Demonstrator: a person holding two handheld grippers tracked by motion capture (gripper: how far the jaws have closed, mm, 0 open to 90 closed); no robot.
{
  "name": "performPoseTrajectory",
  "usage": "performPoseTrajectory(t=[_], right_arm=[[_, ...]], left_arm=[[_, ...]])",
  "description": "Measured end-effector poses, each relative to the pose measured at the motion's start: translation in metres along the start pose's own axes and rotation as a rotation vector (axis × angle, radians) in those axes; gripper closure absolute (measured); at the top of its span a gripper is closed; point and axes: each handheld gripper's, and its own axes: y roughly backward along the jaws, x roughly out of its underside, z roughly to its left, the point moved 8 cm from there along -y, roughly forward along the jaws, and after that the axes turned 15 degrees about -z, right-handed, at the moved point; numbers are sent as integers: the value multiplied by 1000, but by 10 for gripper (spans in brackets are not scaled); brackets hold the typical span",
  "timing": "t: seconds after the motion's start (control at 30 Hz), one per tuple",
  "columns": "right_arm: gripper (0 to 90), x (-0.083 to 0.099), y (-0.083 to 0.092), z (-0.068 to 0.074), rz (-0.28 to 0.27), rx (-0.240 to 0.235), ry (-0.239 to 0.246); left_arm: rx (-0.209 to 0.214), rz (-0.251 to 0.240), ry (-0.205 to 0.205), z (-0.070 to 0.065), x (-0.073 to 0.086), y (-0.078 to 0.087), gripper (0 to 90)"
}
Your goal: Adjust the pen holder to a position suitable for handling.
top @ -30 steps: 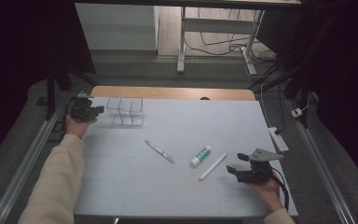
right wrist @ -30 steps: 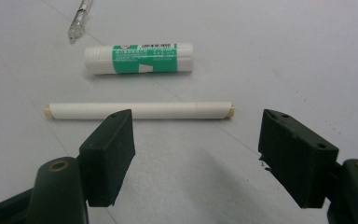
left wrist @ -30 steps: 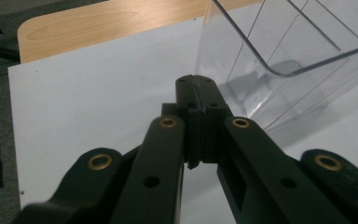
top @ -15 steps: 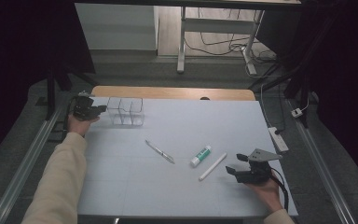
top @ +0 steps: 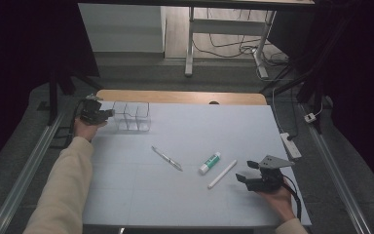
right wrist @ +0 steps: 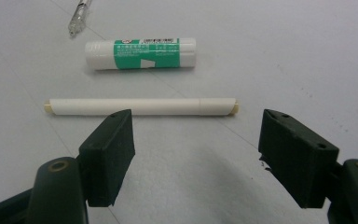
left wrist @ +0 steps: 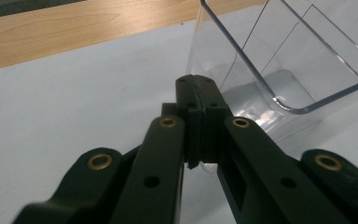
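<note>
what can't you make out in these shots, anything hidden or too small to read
- Glue stick: the label print is too small and blurred to read in the right gripper view.
- Clear pen: cut off by the top edge of the right gripper view.
- Clear divided box: cut off by the top and right edges of the left gripper view; the shut left gripper hides its near lower wall, so touching or apart cannot be told.
- White stick: pen or marker cannot be told.
</note>
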Motion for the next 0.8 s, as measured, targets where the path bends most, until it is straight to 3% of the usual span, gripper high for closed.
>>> performPoseTrajectory(t=[0.8], right_arm=[[256,2,-1,1,18,-9,5]], left_arm=[[58,5,-28,-30,-5,-14,891]])
